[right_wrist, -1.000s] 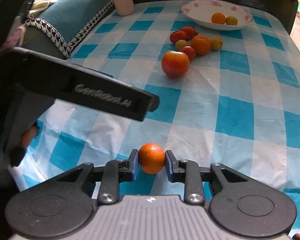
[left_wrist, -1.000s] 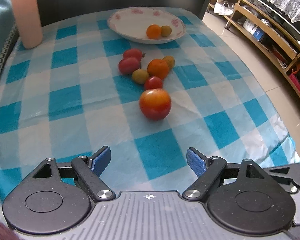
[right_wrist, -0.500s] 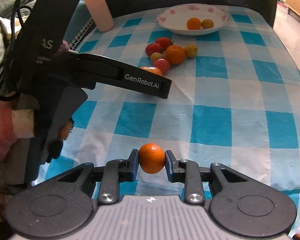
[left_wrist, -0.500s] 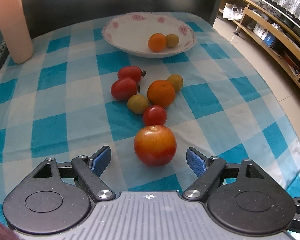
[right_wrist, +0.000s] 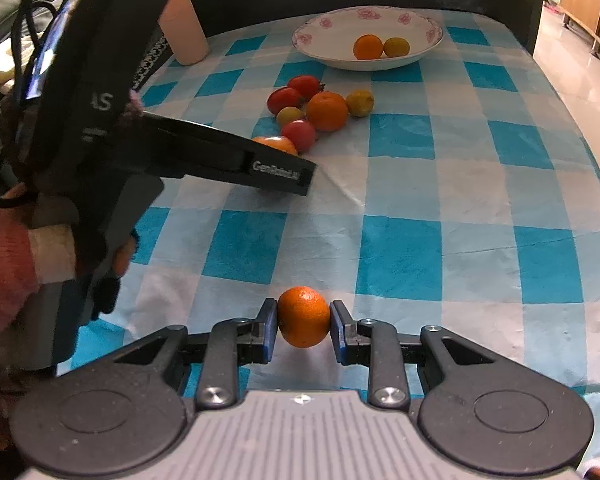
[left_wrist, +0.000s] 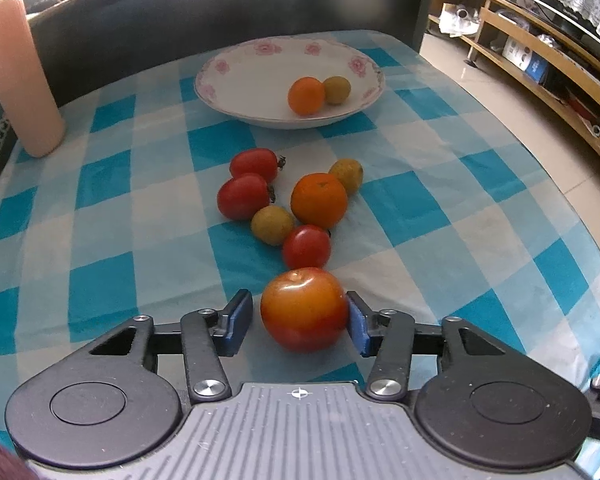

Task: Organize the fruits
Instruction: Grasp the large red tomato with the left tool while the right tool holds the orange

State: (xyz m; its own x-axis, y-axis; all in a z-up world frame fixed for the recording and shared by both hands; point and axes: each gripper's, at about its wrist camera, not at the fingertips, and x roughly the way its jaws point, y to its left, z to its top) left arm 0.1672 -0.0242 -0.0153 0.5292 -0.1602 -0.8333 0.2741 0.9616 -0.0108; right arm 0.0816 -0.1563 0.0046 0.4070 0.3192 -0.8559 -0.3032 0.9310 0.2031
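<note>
Left wrist view shows our left tool (left_wrist: 298, 322) spread around a large tomato (left_wrist: 304, 309) on the checked worktop (left_wrist: 480, 216), the right pad touching it and the left pad just clear. Beyond it lies a cluster of fruit: a small red tomato (left_wrist: 306, 246), an orange (left_wrist: 319, 200) and others, with a flowered plate (left_wrist: 240, 84) farther off holding two fruits. Right wrist view shows our right tool (right_wrist: 303, 325) clamped on a small orange (right_wrist: 303, 317), near the worktop's near edge, well apart from the cluster.
</note>
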